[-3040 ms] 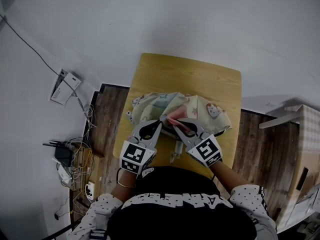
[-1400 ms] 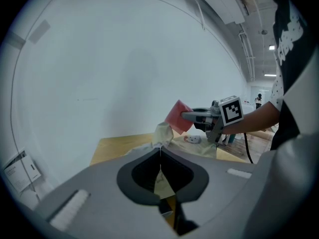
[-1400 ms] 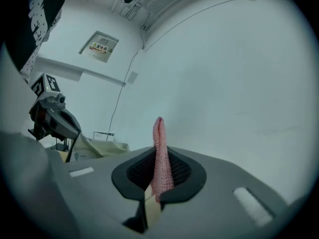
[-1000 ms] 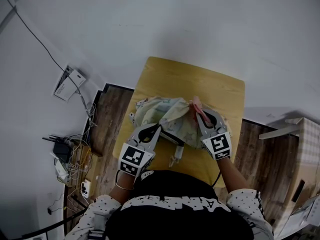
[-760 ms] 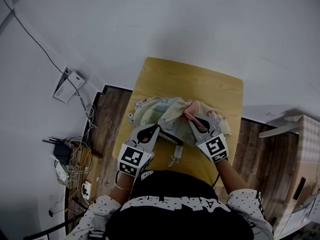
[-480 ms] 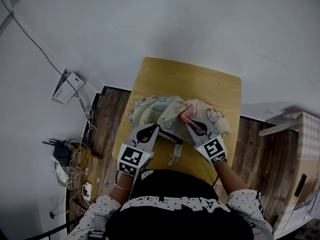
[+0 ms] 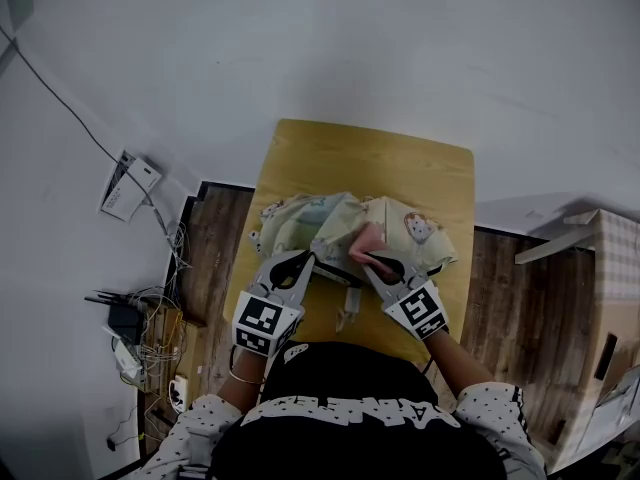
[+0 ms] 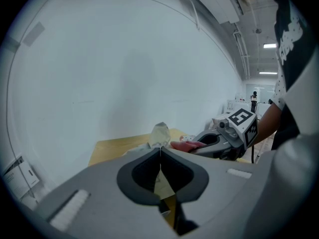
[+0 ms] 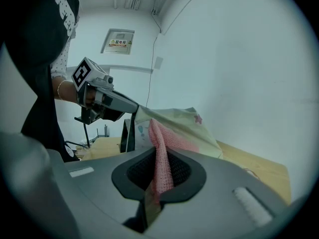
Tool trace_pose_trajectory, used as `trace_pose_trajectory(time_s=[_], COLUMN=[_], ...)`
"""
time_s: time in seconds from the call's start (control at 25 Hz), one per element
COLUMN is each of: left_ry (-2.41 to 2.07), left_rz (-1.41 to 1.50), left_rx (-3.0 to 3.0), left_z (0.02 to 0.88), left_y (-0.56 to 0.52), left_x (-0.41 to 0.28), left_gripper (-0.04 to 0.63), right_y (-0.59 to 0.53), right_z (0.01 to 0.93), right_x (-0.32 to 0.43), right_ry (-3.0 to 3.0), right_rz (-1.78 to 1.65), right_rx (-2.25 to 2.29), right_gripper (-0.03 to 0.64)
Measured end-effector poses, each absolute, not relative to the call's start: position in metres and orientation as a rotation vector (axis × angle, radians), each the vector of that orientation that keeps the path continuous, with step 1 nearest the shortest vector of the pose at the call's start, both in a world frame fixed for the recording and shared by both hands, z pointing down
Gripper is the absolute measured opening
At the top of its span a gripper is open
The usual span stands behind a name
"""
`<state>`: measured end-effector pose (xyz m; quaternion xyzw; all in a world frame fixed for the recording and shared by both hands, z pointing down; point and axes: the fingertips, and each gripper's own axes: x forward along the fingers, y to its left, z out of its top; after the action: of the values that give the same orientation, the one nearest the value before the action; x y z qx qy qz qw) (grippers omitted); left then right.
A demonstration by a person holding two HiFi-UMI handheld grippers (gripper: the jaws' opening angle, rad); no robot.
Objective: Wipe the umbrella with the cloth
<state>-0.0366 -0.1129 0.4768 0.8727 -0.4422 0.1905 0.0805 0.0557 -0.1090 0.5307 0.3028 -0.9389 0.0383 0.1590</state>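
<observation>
A pale, cartoon-printed umbrella (image 7: 405,226) lies part-open on the yellow wooden table (image 7: 400,168). My left gripper (image 7: 318,259) is shut on a fold of its canopy (image 8: 160,132) at the near left and holds it up. My right gripper (image 7: 363,258) is shut on a pink cloth (image 7: 366,239), which rests against the canopy's near middle. In the right gripper view the pink cloth (image 9: 160,156) runs up between the jaws onto the canopy (image 9: 187,124), with the left gripper (image 9: 133,108) just beyond. The left gripper view shows the pink cloth (image 8: 185,145) beside the right gripper (image 8: 199,144).
The umbrella's pale handle (image 7: 345,315) lies near the table's front edge. On the floor at left lie a router and tangled cables (image 7: 135,328), and a white box (image 7: 128,180) leans by the wall. A light-coloured cabinet (image 7: 612,298) stands at right.
My right gripper has drawn the pink cloth from the canopy's right side leftward and nearer to me. The left gripper has kept its hold in place.
</observation>
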Motion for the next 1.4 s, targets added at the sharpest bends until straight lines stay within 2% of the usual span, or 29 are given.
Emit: trace_pose_trajectory(time_s=[1.4], left_ry=[-1.285], left_rz=[0.574], left_rx=[2.624], left_z=[0.481], left_y=[-0.111], left_x=[-0.027], left_gripper=[0.005], right_y=[-0.036], right_z=[0.545], right_x=[0.046], right_ry=[-2.706], right_rz=[0.242], right_rx=[0.702], right_gripper=[0.035])
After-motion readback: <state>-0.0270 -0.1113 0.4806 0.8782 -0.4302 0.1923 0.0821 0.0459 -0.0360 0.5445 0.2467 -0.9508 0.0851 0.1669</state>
